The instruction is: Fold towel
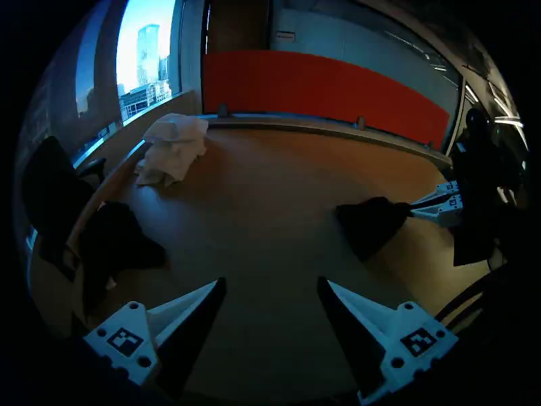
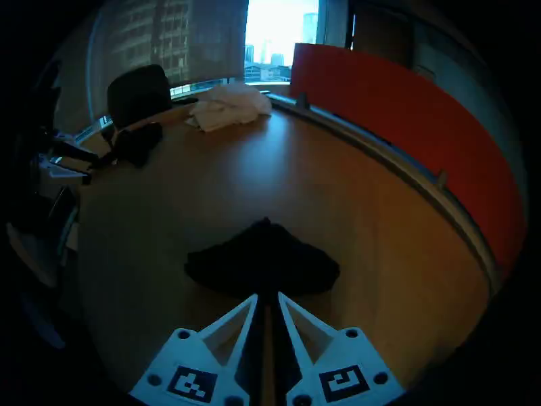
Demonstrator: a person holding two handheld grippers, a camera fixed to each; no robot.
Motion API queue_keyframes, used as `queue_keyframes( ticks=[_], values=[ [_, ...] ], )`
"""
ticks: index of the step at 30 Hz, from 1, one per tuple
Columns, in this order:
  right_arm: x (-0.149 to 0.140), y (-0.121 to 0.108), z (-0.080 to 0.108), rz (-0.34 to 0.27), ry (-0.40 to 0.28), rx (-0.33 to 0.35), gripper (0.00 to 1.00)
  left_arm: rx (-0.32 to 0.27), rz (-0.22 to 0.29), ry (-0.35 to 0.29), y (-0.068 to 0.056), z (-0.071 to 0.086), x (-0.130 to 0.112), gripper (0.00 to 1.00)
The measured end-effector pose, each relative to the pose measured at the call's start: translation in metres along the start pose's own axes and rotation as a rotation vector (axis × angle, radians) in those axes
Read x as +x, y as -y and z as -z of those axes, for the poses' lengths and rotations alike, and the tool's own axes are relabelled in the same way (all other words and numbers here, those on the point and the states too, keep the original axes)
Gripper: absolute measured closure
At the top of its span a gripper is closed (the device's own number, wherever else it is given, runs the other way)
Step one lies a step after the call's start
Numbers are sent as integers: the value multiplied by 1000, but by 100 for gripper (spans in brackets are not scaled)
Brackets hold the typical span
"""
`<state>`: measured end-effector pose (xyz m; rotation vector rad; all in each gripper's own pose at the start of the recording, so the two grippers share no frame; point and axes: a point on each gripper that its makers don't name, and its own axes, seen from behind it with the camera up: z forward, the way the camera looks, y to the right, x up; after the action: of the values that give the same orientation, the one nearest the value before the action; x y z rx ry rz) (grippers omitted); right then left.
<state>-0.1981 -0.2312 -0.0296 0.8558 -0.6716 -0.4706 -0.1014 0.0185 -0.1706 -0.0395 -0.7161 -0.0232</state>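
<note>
Now we hold our right gripper point(image 2: 268, 296) with its fingers pressed almost together, pinching the near edge of the dark towel point(image 2: 264, 264), which lies bunched on the table point(image 2: 379, 223) at twelve o'clock from them. Our left gripper point(image 1: 270, 281) hovers over the table, fingers spread wide; a white cloth pile point(image 1: 172, 145) sits at eleven o'clock.

Left gripper view: low over the desk point(image 1: 270, 203), facing the red partition point(image 1: 318, 84), window point(image 1: 145, 61) at its left. Right gripper view: low, close behind the dark towel point(image 2: 264, 260), looking along the desk toward the window, partition at its right. Shared: desk, dark towel, white cloth pile point(image 1: 172, 145), partition.
</note>
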Motion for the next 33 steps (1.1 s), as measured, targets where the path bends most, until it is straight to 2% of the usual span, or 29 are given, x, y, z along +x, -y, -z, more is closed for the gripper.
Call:
queue_keyframes(
  ticks=[8, 15, 27, 33],
  values=[
    [56, -19, 16, 64, -64, -9, 95, -14, -1, -18, -2, 1, 6, 0],
    [87, -37, 37, 70, -118, -39, 95, -19, 7, -31, 1, 3, 10, 0],
    [77, -74, 67, 33, -122, -112, 95, -46, -6, -35, -4, 3, 14, 0],
    [68, -96, 79, -5, -122, -141, 95, -55, -8, -30, -6, 2, 14, 0]
  ],
)
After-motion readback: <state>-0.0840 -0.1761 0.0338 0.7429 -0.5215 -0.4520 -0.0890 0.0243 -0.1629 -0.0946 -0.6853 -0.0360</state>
